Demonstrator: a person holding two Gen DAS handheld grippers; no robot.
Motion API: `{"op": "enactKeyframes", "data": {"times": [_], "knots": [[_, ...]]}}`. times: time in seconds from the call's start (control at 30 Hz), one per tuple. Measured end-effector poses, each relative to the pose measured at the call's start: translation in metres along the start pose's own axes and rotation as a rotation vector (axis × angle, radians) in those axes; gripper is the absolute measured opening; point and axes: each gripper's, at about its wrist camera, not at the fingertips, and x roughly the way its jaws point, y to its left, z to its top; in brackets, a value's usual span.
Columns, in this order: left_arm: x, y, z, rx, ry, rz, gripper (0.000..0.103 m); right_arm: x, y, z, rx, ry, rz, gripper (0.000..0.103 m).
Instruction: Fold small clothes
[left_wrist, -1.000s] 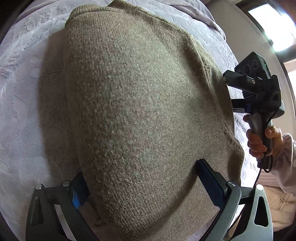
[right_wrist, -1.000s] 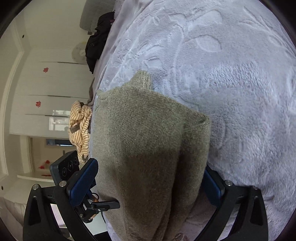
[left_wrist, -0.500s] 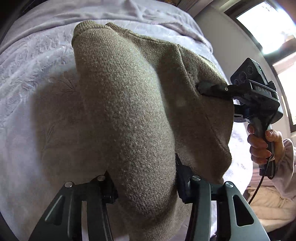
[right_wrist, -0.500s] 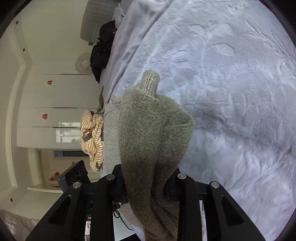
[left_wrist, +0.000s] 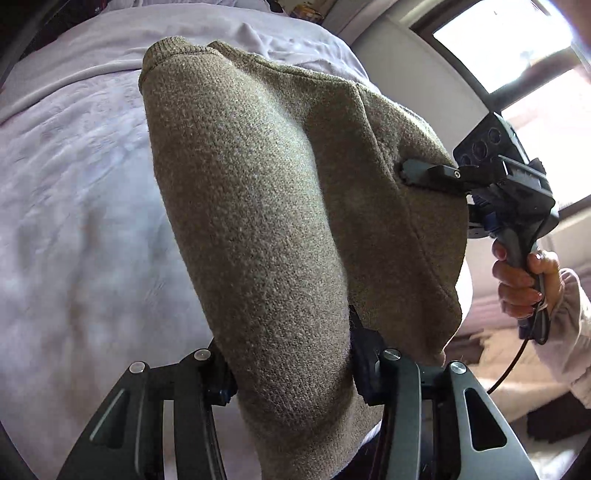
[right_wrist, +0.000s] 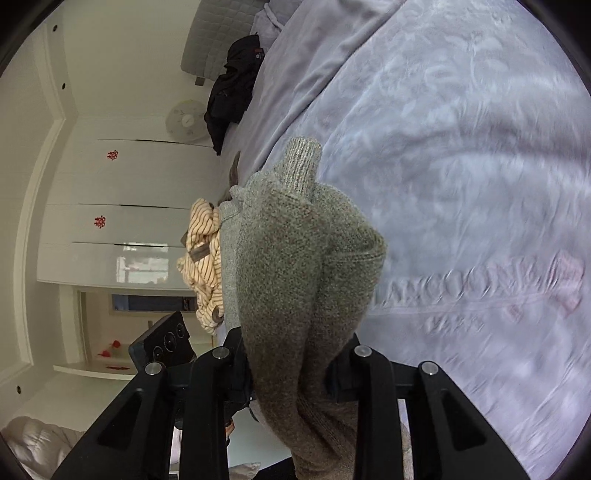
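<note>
Bedspread (right_wrist: 461, 184), lavender, under lifted sweater (left_wrist: 277, 221).

olive knit sweater (left_wrist: 280, 206) bunched, lifted above bed.

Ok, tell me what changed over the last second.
Both grippers closed on the olive sweater: the left gripper and right gripper went from open to clamped, bunching and lifting the knit off the lavender bedspread. The striped garment stayed put.
</note>
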Motion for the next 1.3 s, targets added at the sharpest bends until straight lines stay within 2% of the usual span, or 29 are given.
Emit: {"op": "enactKeyframes", "data": {"times": [0.13, 0.3, 0.37, 0.43, 0.47, 0.53, 0.57, 0.67, 0.73, 0.77, 0.8, 0.83, 0.9, 0.97, 1.07, 1.13, 1.2, 1.3], "knots": [[-0.023, 0.015, -0.046, -0.006, 0.033, 0.025, 0.049, 0.033, 0.008, -0.043, 0.048, 0.021, 0.018, 0.032], [-0.025, 0.038, -0.095, -0.037, 0.057, 0.076, 0.049, 0.075, -0.003, -0.075, 0.094, 0.068, -0.003, 0.032], [-0.012, 0.05, -0.104, -0.059, 0.071, 0.109, 0.049, 0.093, -0.013, -0.082, 0.11, 0.09, -0.046, 0.032], [0.003, 0.058, -0.111, -0.066, 0.093, 0.181, 0.051, 0.109, -0.023, -0.085, 0.109, 0.117, -0.114, 0.032], [0.008, 0.064, -0.117, -0.071, 0.101, 0.219, 0.053, 0.115, -0.029, -0.087, 0.105, 0.127, -0.171, 0.033], [0.009, 0.067, -0.124, -0.087, 0.082, 0.273, 0.062, 0.116, -0.035, -0.087, 0.105, 0.118, -0.232, 0.035], [0.006, 0.069, -0.126, -0.1, 0.071, 0.279, 0.063, 0.112, -0.039, -0.085, 0.108, 0.108, -0.258, 0.036], [-0.004, 0.072, -0.131, -0.133, 0.06, 0.291, 0.064, 0.097, -0.042, -0.085, 0.083, 0.086, -0.363, 0.052], [-0.018, 0.081, -0.136, -0.125, 0.038, 0.322, 0.066, 0.086, -0.041, -0.09, 0.054, 0.084, -0.431, 0.06], [-0.021, 0.08, -0.136, -0.119, 0.031, 0.346, 0.072, 0.08, -0.039, -0.092, 0.046, 0.08, -0.463, 0.063], [-0.019, 0.076, -0.139, -0.114, 0.026, 0.389, 0.091, 0.074, -0.035, -0.095, 0.04, 0.073, -0.484, 0.065], [-0.02, 0.075, -0.136, -0.11, 0.019, 0.436, 0.102, 0.067, -0.031, -0.098, 0.029, 0.062, -0.507, 0.065], [-0.033, 0.08, -0.138, -0.108, 0.003, 0.47, 0.102, 0.061, -0.021, -0.104, 0.008, 0.047, -0.536, 0.066], [-0.031, 0.076, -0.118, -0.13, -0.007, 0.47, 0.102, 0.059, -0.009, -0.112, -0.018, 0.037, -0.564, 0.07], [-0.028, 0.073, -0.115, -0.149, -0.009, 0.467, 0.102, 0.062, 0.009, -0.124, -0.052, 0.028, -0.583, 0.073], [-0.028, 0.069, -0.11, -0.153, -0.001, 0.496, 0.102, 0.066, 0.019, -0.133, -0.072, 0.027, -0.592, 0.076], [-0.03, 0.07, -0.11, -0.147, -0.012, 0.499, 0.102, 0.072, 0.027, -0.147, -0.077, 0.046, -0.577, 0.077], [-0.035, 0.071, -0.112, -0.164, -0.02, 0.463, 0.102, 0.083, 0.03, -0.166, -0.07, 0.115, -0.514, 0.076]]}}
